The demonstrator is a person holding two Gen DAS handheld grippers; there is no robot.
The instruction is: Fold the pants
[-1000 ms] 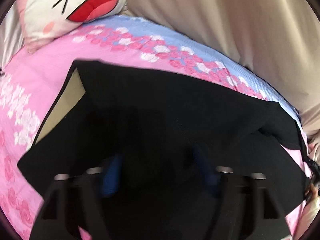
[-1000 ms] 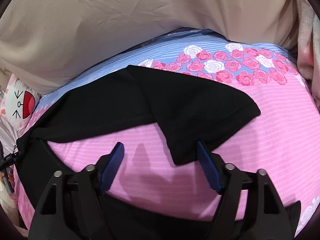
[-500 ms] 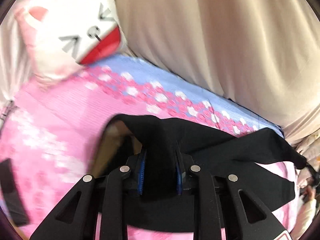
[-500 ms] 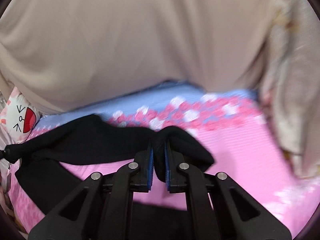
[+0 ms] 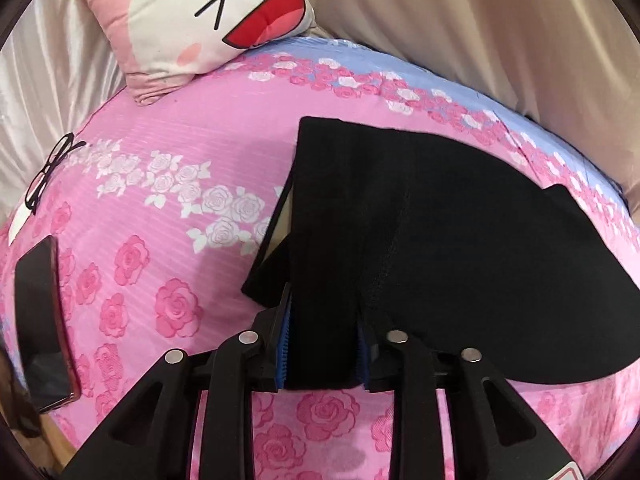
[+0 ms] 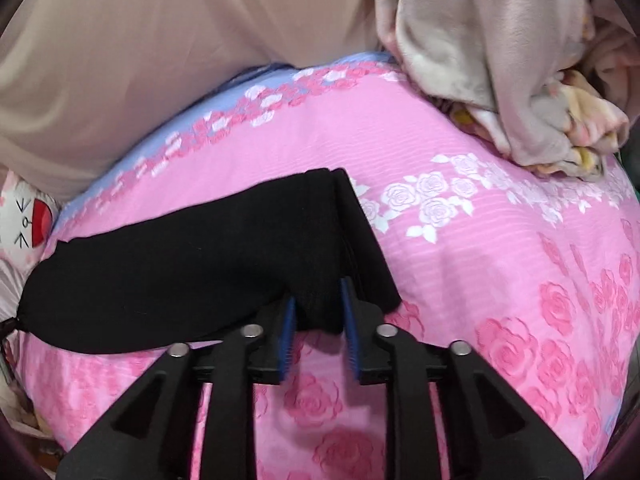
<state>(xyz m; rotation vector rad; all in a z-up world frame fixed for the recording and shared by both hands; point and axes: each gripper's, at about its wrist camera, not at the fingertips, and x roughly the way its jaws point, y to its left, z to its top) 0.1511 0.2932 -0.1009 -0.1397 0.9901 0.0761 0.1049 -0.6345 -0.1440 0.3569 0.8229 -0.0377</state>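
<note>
Black pants (image 5: 440, 240) lie folded across the middle of the pink sheet (image 5: 160, 160). Left gripper (image 5: 324, 344) still pinches the waist end; right gripper (image 6: 320, 320), just opening, brackets the leg hem (image 6: 324, 312), probably laying the fold flat.

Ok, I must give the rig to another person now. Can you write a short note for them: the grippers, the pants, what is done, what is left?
Left gripper: jaws have just been opening slightly; a bunch of the black pants fills the gap and touches both pads.
Right gripper: jaws have just been opening; the pants edge sits between them, apparently loose.
Pants: on the pink bedsheet, folded over, layers stacked at the right end.
Done: at least one fold, it seems.
Left: release fully, smooth, probably fold again.
</note>
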